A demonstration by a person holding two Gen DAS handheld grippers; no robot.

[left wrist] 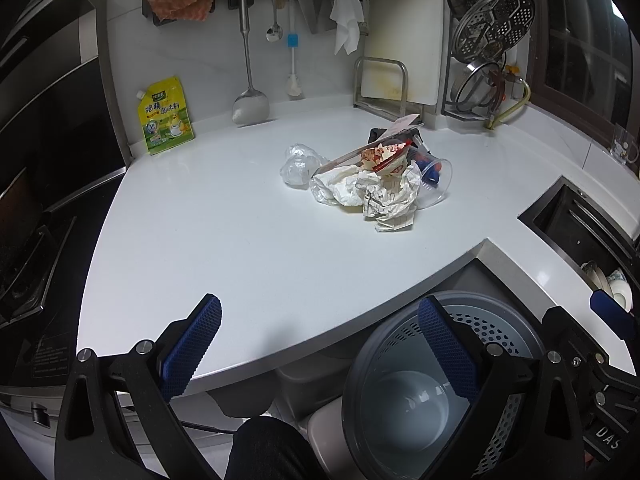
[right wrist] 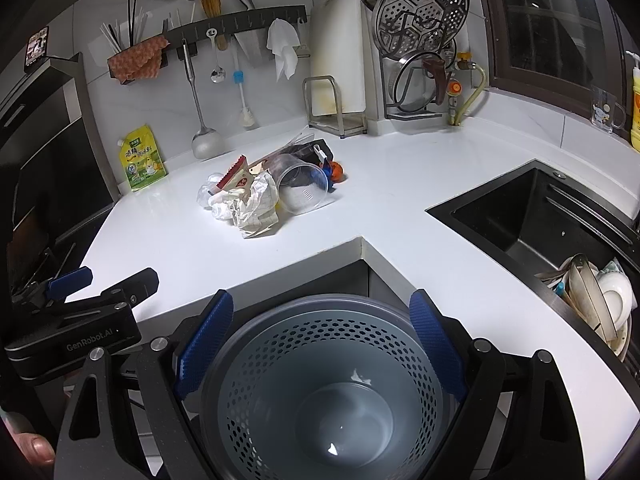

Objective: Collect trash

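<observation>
1. The trash pile [left wrist: 372, 178] sat in the middle of the white counter [left wrist: 208, 248], well apart from both grippers: crumpled paper [left wrist: 390, 204], a clear plastic cup [right wrist: 304, 190] tipped on its side, a clear plastic bag [left wrist: 298, 166] and a red-and-white wrapper [right wrist: 236, 178], all touching or overlapping
2. The grey perforated bin [right wrist: 320, 384] stood below the counter's inner corner, empty but for a few white scraps at the bottom
3. The left gripper [left wrist: 320, 352] hung near the counter's front edge with its blue pads spread wide and nothing between them
4. The right gripper [right wrist: 320, 352] hovered straight over the bin's mouth, jaws likewise spread and empty
5. To my eye the collecting had barely begun, and the step in hand was a reach to the pile
6. I would have gone for the crumpled paper first, since it lay nearest and would compress under the pads
7. The cup looked likely to roll or skid if nudged, so pinching its rim seemed safer than squeezing its wall
8. The yellow seasoning pouch [left wrist: 166, 116] by the wall was no trash, I judged, and best left alone
</observation>
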